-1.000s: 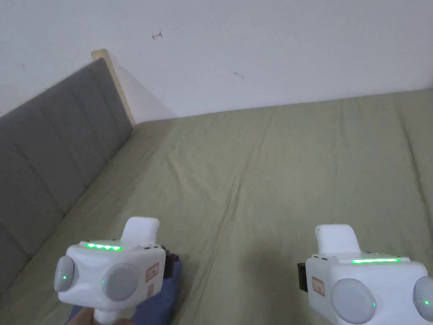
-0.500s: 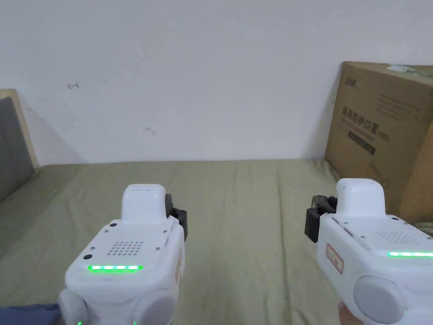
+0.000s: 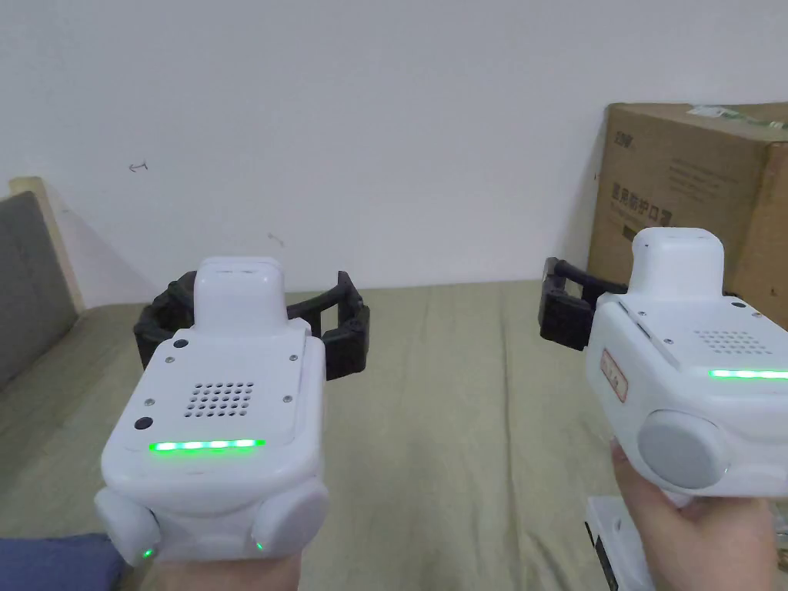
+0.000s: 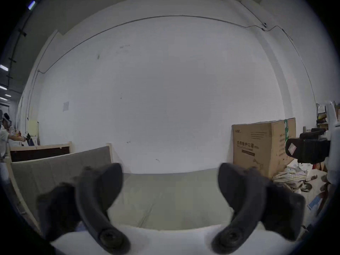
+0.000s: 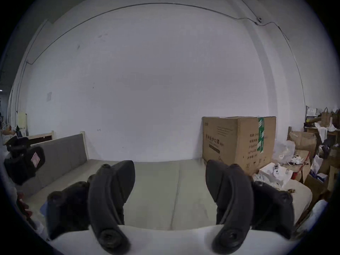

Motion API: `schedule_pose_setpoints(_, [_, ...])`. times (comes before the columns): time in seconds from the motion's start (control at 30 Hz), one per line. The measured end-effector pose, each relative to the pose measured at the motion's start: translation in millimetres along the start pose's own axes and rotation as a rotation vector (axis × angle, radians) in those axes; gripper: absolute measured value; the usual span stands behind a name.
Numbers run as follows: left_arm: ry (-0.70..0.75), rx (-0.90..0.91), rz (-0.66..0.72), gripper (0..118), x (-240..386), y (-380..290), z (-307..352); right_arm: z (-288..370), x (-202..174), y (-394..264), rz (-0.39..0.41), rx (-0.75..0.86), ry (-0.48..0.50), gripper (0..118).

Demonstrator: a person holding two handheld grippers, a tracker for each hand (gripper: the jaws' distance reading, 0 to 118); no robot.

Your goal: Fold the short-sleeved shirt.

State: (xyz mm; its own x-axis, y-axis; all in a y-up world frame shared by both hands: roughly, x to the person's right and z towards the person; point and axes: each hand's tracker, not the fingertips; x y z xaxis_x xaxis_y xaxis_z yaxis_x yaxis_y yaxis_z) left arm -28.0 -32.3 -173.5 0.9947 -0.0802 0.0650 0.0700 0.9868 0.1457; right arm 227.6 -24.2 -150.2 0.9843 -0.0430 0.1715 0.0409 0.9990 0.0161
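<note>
A plain white wall [image 3: 385, 115] stands behind a bed covered in a wrinkled olive-green sheet [image 3: 462, 431]. A grey padded headboard [image 3: 27, 277] with a pale wooden edge rises at the left. A large cardboard box [image 3: 685, 177] stands at the right against the wall, with cluttered bags and boxes [image 5: 301, 148] beyond it.

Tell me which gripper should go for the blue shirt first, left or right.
Left, probably. The blue shirt shows at the bottom left corner of the head view, just beside the left gripper, while the right gripper is held up far across the bed. Both are open and holding nothing.
</note>
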Motion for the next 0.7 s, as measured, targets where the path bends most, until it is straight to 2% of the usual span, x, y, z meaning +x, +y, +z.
schedule_pose_setpoints(0.23, [0.014, -0.039, -0.101, 111, 10.7, -6.8, -5.4, 3.6, -5.6, -3.7, 0.081, 0.036, -0.019, 86])
schedule_pose_setpoints(0.47, [0.009, -0.054, -0.039, 111, 10.4, -6.5, -2.5, 2.3, -2.9, -8.7, 0.065, 0.038, -0.012, 86])
schedule_pose_setpoints(0.57, [0.014, -0.056, -0.047, 111, 9.5, -7.0, -3.0, 3.8, -5.0, -11.8, 0.103, 0.051, -0.03, 92])
schedule_pose_setpoints(0.7, [0.012, -0.055, -0.055, 111, 8.0, -7.3, -1.8, 6.5, -9.0, -15.0, 0.158, 0.067, -0.035, 92])
